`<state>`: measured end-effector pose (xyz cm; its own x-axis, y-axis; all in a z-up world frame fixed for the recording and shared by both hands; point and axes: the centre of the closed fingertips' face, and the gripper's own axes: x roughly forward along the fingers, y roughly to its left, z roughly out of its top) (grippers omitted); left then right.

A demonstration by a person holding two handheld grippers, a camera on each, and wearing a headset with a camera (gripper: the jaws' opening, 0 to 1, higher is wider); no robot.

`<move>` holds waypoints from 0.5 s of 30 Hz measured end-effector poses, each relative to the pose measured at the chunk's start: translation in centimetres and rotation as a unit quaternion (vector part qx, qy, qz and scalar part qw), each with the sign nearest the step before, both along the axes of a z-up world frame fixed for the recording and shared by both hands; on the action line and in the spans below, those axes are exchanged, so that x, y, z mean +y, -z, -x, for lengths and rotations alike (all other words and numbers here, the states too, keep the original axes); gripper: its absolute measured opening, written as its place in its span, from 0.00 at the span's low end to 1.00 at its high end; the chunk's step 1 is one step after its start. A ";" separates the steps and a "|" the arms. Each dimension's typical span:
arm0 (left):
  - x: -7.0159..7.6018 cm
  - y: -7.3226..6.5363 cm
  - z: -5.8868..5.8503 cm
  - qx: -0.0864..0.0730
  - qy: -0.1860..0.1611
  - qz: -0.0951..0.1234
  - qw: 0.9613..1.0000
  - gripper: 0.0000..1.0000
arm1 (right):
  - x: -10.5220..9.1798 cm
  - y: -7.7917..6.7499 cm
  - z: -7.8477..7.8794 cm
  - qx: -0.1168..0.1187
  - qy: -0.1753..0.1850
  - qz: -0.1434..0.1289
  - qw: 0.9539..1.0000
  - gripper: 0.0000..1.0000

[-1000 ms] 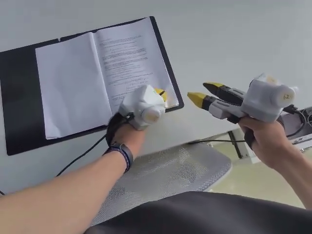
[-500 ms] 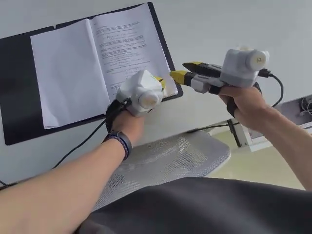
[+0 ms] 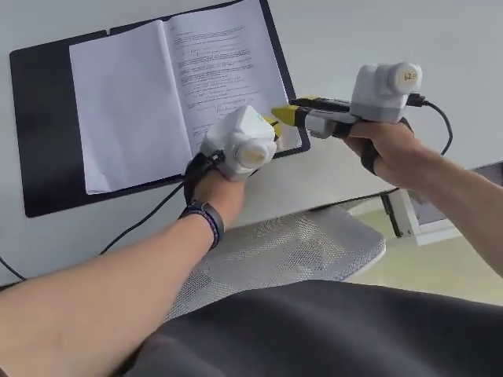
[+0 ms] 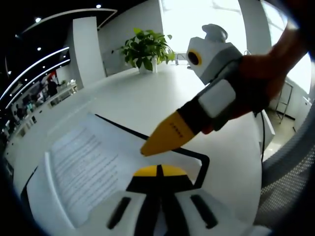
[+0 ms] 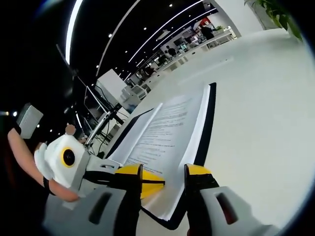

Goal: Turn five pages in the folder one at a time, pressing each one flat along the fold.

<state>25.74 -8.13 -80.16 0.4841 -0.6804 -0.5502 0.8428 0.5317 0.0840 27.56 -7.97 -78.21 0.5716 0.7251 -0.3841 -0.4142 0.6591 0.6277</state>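
A black folder (image 3: 47,118) lies open on the white table, with a blank sheet (image 3: 126,118) on the left and a printed page (image 3: 224,71) on the right. My left gripper (image 3: 273,124) is shut, its yellow tips (image 4: 158,171) together over the printed page's (image 4: 83,167) near right corner. I cannot tell whether paper is caught between them. My right gripper (image 3: 295,108) is open and points left, level with that corner and close to the left gripper. Its jaws (image 5: 164,172) stand apart over the folder's edge (image 5: 210,118), with the left gripper's tip (image 5: 147,189) just beside them.
The table's near edge runs just below the folder. A grey mesh chair (image 3: 299,251) sits under it, by my lap. A black cable (image 3: 134,232) trails from my left hand across the table. A potted plant (image 4: 145,46) stands at the table's far end.
My right gripper has swung left from beyond the table edge to the folder's near right corner, beside the left gripper. The left gripper has stayed at that corner.
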 end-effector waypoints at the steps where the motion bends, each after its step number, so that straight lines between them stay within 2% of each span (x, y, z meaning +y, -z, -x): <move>1: 0.0 0.0 0.0 0.001 0.000 0.001 1.000 0.00 | 0.1 0.0 -0.1 0.002 0.001 -0.005 1.000 0.31; 6: 0.0 -0.1 0.0 0.002 0.002 0.001 1.000 0.00 | 0.4 0.3 -0.5 0.018 0.000 -0.020 1.000 0.21; 10: -0.1 -0.1 0.0 0.003 0.007 0.000 1.000 0.00 | 0.4 0.9 -1.1 0.035 0.014 -0.017 0.999 0.11; 12: -0.1 -0.2 0.0 0.006 0.009 0.001 1.000 0.00 | 0.0 1.6 -1.2 0.043 0.024 0.002 0.999 0.00; 13: -0.1 -0.3 0.0 0.009 0.010 0.001 1.000 0.00 | -0.2 1.8 -1.3 0.046 0.029 0.005 0.998 0.00; 15: 0.0 -0.5 0.0 0.018 0.010 0.005 1.000 0.00 | 0.1 1.5 -1.2 0.054 0.031 -0.012 0.998 0.00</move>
<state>25.76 -8.17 -79.68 0.4500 -0.6956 -0.5600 0.8557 0.5154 0.0474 28.71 -7.89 -79.73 0.5720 0.6995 -0.4284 -0.3026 0.6654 0.6824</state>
